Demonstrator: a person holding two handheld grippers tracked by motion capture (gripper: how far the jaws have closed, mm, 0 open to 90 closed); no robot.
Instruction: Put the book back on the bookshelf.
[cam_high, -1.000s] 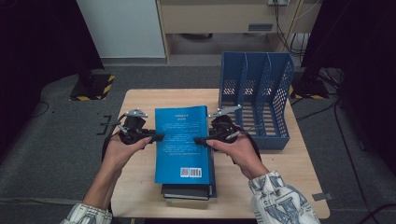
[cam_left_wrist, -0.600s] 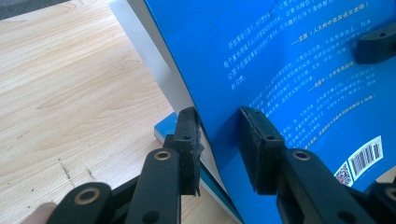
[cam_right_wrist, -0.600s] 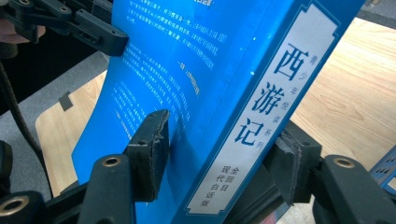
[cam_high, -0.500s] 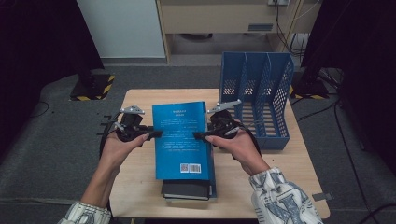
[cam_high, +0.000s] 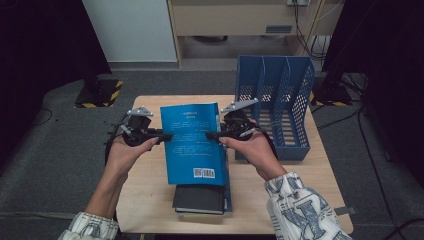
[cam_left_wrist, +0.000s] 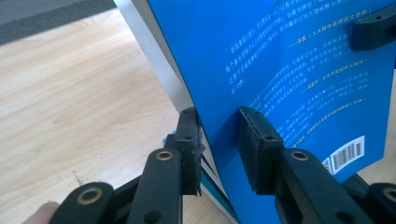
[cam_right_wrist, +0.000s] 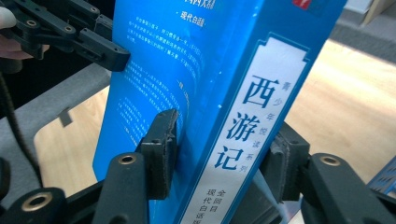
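Blue book (cam_high: 194, 144) hangs lifted between the two tongs, tilted up off a short stack of books (cam_high: 199, 199) that lies on the wooden surface (cam_high: 150, 200), near the person's edge. The left tongs (cam_high: 159, 136) clamp its open page side; in the left gripper view the pads (cam_left_wrist: 256, 140) press on both covers. The right tongs (cam_high: 214, 134) straddle the spine side, and their jaws have just been closing on it; in the right gripper view one pad sits flat on the back cover (cam_right_wrist: 161, 140) while the other (cam_right_wrist: 285, 154) meets the far edge of the spine, so I take that as a grip too, though a narrower one.

To my eye the weak point is that right hold. The spine is glossy and wide, and if the pads bite only near its corner the book could pivot or slide out once it is carried or turned upright. The left tongs pinch covers and pages near one edge; a twist between the two hands could bend the cover or let the pages fan open. The blue file rack (cam_high: 274, 112) stands just beside on the right, and a careless swing could knock the book against its divider walls. A drop would land on the stack and shove it.
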